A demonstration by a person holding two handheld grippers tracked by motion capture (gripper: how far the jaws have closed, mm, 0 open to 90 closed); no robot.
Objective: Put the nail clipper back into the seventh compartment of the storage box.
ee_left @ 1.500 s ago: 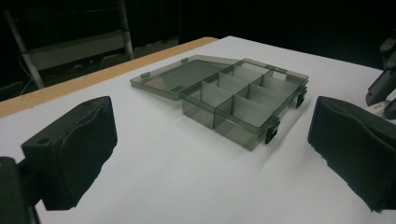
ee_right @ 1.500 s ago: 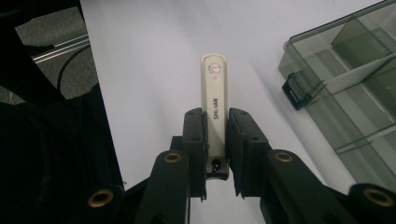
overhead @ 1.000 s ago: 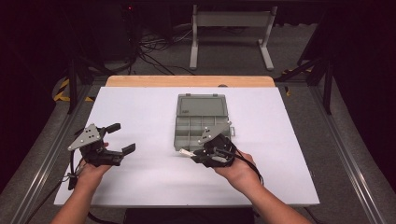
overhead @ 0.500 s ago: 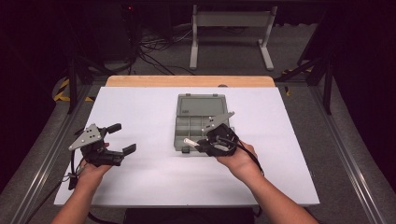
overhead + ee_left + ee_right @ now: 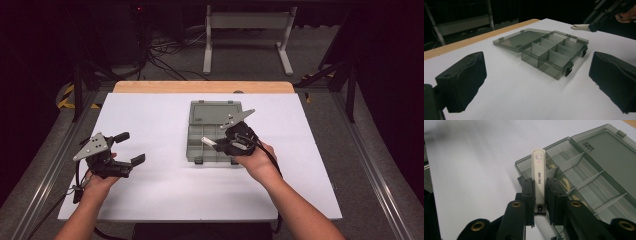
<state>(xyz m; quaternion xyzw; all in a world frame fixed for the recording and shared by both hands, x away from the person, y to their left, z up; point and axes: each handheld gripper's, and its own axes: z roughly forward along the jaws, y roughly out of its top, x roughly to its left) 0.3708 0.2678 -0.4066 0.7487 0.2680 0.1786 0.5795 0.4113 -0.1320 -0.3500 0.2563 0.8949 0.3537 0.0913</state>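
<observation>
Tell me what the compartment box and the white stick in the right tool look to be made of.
Compartment box: likely hard plastic, smoky grey and see-through; the dividers show through its glossy walls, and the clasps are black. White stick: probably smooth plastic, off-white with a slight sheen and printed lettering; its exact material can't be told. The right tool is clamped on it.

Two black tongs are seen at lower left (image 5: 131,148) and centre (image 5: 220,142) of the high view, each topped by a grey three-cornered plate and trailed by a black cable. Blocky black pads (image 5: 464,77) and brass-coloured pivot rivets (image 5: 516,204) are shown. Forearms are bare; no sleeves are seen.
</observation>
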